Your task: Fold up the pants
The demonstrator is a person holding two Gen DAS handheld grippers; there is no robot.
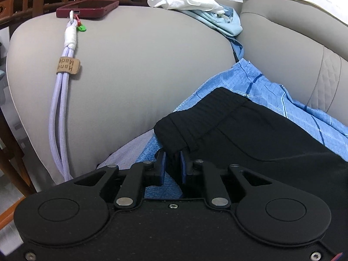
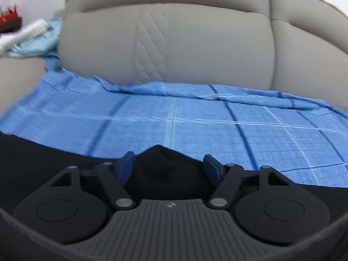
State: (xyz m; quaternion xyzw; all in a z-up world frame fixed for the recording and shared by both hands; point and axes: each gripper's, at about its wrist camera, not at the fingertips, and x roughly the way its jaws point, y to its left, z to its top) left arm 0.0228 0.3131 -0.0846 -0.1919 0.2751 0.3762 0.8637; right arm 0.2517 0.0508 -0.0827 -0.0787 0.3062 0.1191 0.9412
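Black pants (image 1: 250, 134) lie on a blue checked sheet (image 2: 174, 117) spread over the seat of a grey sofa (image 1: 134, 69). In the left wrist view they fill the lower right of the frame, with the ribbed waistband towards the centre. At the bottom centre of that view, the left claw (image 1: 173, 166) is clamped on a fold of the waistband edge, its blue pads nearly together with black cloth pinched between them.

In the right wrist view, the right claw (image 2: 167, 165) sits at the bottom centre with its jaws standing wide apart. A raised peak of the black fabric lies between them, but the pads do not press on it. This view is slightly blurred.

Beyond the pants, the sheet runs up to the sofa's quilted backrest. In the left wrist view, the sofa's rounded armrest fills the centre left; a lilac braided cord (image 1: 63, 108) with a brown "Hand Made" tag hangs down it from a dark red phone (image 1: 87, 7) at the upper left. Farther back, at the upper centre, a white crumpled tissue (image 1: 184, 0) lies on a pale blue cloth (image 1: 226, 24).
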